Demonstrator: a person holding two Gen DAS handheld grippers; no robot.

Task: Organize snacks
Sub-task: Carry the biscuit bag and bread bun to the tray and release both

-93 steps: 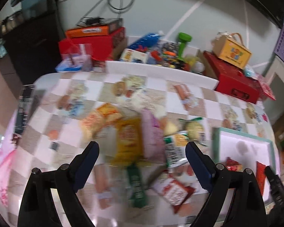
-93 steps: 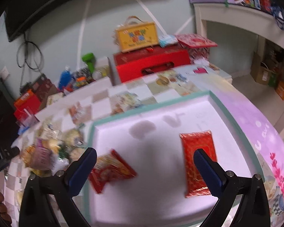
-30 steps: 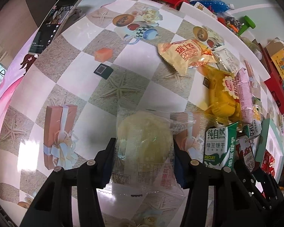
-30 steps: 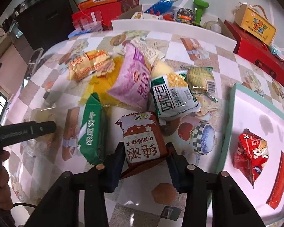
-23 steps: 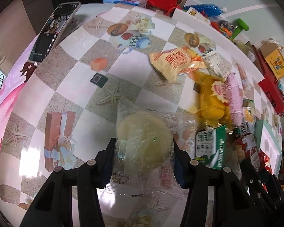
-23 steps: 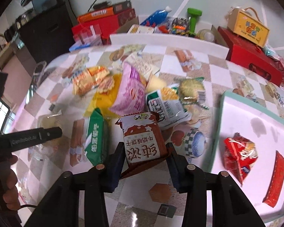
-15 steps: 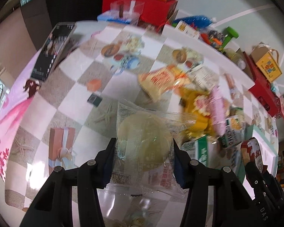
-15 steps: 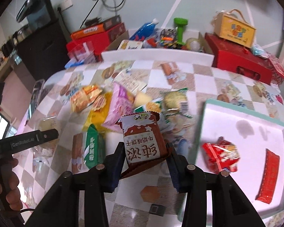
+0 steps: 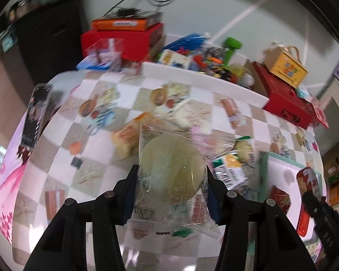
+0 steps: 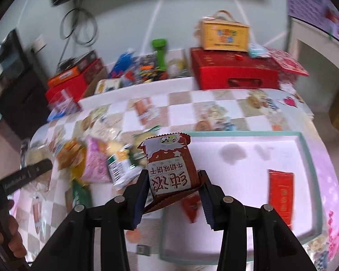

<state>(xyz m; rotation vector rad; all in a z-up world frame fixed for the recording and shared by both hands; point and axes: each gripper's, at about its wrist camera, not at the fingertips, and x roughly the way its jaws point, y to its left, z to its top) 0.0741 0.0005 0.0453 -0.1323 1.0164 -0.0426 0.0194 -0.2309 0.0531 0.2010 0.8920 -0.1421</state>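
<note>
My left gripper (image 9: 171, 180) is shut on a clear packet with a round pale cake (image 9: 170, 169) and holds it above the checked table. My right gripper (image 10: 173, 192) is shut on a brown-and-white biscuit packet (image 10: 169, 163), held up over the near left edge of the white tray (image 10: 302, 142). The tray also shows in the left wrist view (image 9: 282, 169). In it lie a red flat packet (image 10: 280, 194) and a red crinkled packet (image 10: 191, 207). A heap of snacks (image 10: 97, 160) lies on the table to the left of the tray.
A red box (image 10: 232, 72) with a yellow carry box (image 10: 223, 33) on it stands at the back right. More red boxes (image 9: 124, 38) and clutter line the back. A phone (image 9: 35, 115) lies at the table's left edge.
Both grippers closed on their packets and lifted them off the table. Both views have swung up and right, the right one now over the tray.
</note>
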